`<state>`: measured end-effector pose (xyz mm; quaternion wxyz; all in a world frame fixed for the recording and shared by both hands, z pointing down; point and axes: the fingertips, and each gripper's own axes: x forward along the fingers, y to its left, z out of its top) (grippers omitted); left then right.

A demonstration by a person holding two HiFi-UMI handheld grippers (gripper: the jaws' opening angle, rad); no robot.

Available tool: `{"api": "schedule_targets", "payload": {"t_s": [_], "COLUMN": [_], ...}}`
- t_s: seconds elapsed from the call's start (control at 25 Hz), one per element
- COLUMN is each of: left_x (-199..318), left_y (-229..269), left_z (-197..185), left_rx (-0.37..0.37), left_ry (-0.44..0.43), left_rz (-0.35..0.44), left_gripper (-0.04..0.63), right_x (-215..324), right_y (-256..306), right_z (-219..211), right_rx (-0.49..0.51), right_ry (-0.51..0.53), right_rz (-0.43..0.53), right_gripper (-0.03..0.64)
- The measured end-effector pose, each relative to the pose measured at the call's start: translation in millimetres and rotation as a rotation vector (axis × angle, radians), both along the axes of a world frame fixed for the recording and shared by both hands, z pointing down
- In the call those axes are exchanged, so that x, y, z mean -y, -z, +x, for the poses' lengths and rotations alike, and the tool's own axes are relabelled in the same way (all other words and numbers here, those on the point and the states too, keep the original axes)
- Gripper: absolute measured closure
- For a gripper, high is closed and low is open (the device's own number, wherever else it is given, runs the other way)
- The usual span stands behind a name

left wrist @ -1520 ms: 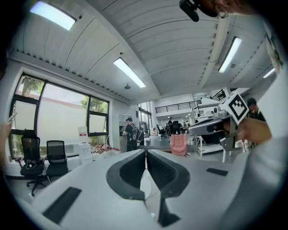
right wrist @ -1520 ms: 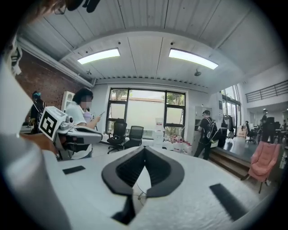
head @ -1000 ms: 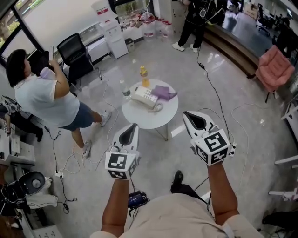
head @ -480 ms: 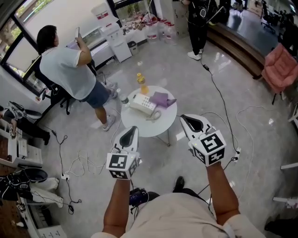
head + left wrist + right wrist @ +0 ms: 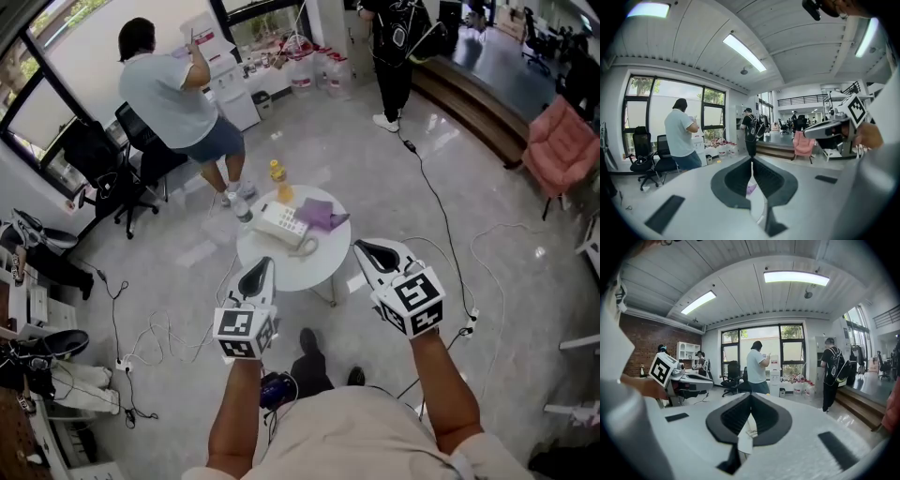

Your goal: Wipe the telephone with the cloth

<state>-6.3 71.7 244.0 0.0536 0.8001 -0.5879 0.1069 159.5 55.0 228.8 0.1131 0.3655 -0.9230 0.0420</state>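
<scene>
Telephone (image 5: 282, 225) and purple cloth (image 5: 324, 213) are set just beside each other on the round white counter (image 5: 296, 272), ahead of both tools, with the telephone's long axis slanted from far left to near right and the cloth at its far right. The left tool (image 5: 263, 265) is held nearer the telephone and the right tool (image 5: 360, 247) nearer the cloth, each closed on nothing. A yellow-filled bottle (image 5: 278, 180) and a clear bottle (image 5: 243, 208) are stood at the counter's far rim.
</scene>
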Motion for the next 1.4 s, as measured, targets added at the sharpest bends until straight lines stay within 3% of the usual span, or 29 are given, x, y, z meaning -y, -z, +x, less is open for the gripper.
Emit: {"api": "schedule_targets", "payload": {"t_s": [0.28,0.56,0.96,1.4], "left_x": [56.9,118.0,176.9,223.0], "left_y": [-28.7,-65.3,-157.5,-265.5], "left_z": [-20.8,-67.8,-124.1,-163.7], "left_rx": [-0.045,-0.084,-0.128,-0.247], "left_ry": [-0.009,0.029,0.137,0.283], "left_rz": [-0.011,-0.070,-0.229,-0.411], "left_gripper": [0.584,0.584,0.584,0.583], "right_x": [40.2,95.2,167.2,235.2], "right_y": [-10.0,-30.0,-91.0,-190.0], "right_z": [-16.0,-55.1,-87.6,-108.7], "right_rx": [-0.057,-0.081,-0.098,-0.144], "right_ry": [-0.015,-0.017,-0.026,-0.057], "right_rz": [0.007,-0.033,-0.122,-0.255], "right_gripper": [0.621,0.621,0.614,0.600]}}
